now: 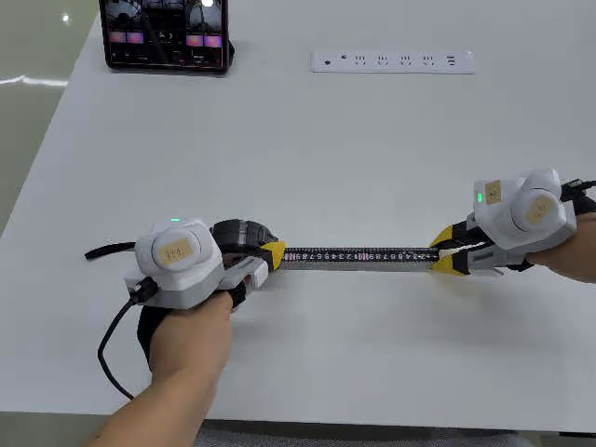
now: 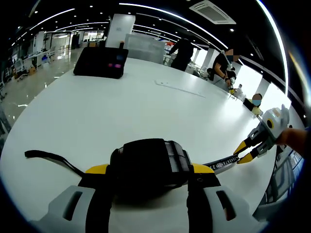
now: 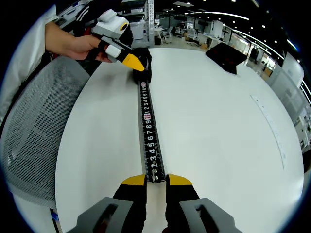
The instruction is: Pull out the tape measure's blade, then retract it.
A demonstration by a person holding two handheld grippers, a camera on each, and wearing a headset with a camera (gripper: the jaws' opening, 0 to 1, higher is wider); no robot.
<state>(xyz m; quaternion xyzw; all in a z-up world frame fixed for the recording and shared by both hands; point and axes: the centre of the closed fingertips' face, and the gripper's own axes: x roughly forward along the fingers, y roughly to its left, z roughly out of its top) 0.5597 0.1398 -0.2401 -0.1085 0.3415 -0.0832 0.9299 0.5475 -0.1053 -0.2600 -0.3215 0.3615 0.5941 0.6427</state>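
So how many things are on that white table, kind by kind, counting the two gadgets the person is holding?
Grippers: 2, the left gripper and the right gripper
Tape measure: 1, blade pulled out between the grippers
Power strip: 1
Black screen device: 1
Total: 5

The black tape measure point(image 1: 240, 235) sits on the white tabletop point(image 1: 279, 140), its case clamped in the left hand-held gripper point(image 1: 265, 251). Its dark blade point(image 1: 358, 254), white numerals up, runs out straight and low to the right hand-held gripper point(image 1: 445, 251), which pinches its tip.
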